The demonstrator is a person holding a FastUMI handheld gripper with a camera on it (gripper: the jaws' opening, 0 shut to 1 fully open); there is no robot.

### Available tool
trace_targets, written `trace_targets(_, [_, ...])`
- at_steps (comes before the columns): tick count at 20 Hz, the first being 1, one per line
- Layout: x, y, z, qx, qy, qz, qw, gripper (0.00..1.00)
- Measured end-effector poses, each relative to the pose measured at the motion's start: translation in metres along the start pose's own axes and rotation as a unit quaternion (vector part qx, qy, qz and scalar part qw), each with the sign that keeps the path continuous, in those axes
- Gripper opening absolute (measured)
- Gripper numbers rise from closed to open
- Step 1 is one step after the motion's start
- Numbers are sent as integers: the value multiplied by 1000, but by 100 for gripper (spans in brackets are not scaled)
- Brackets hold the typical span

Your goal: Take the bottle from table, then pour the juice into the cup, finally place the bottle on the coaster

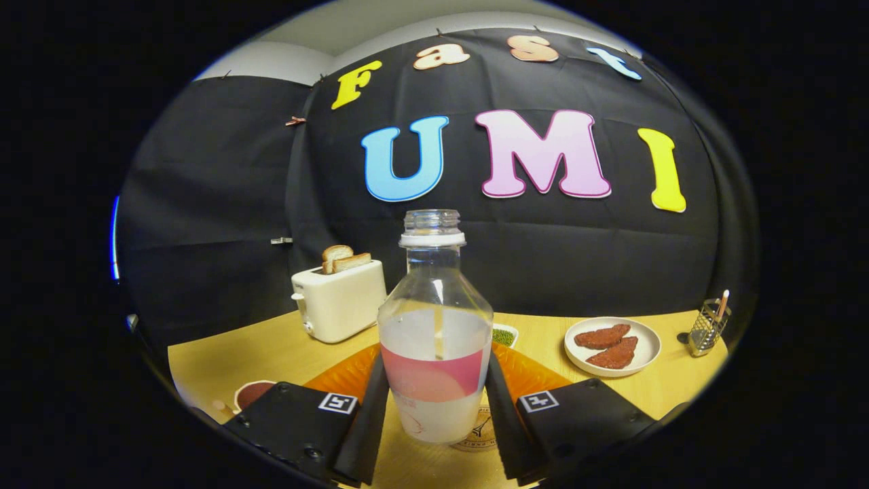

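Observation:
A clear plastic bottle (434, 305) with no cap, a pink label and whitish juice in its lower half stands upright between my fingers. My gripper (436, 370) is shut on it, and both fingers (370, 414) press on the label's sides. A round printed coaster (481, 440) peeks out just behind the bottle's base, by the right finger; I cannot tell if the base touches it. A white-rimmed cup (252, 392) with dark red inside sits beyond the left finger's housing, partly hidden.
An orange plate (343, 373) lies behind the bottle, with a small green-filled dish (504, 335) past it. A cream toaster (337, 299) with toast stands back left. A white plate (645, 343) of reddish patties and a mesh holder (706, 329) sit at the right on the wooden table (224, 360).

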State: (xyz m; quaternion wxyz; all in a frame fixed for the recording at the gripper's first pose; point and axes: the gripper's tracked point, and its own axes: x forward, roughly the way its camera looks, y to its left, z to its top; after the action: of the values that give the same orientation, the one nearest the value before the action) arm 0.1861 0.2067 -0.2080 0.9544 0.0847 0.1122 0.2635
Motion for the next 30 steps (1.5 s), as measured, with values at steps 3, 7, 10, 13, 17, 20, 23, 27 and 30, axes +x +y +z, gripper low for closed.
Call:
trace_targets(3, [10,-23,-13,-4,1,-22,1000,72])
trace_targets(7, [18,-43,-32,5,6,-39,999,72])
trace_targets(10, [25,-47,-41,7,8,-44,999,72])
trace_targets(13, [29,-47,-47,12,7,-47,999,73])
trace_targets(17, [29,-51,-49,12,11,-50,999,74])
trace_targets(20, [27,-48,-53,10,16,-48,999,75])
trace_targets(23, [25,-43,-56,17,24,-40,999,78])
trace_targets(27, [23,-46,-51,18,20,-45,999,86])
trace_targets(30, [19,-43,-46,30,21,-43,998,95])
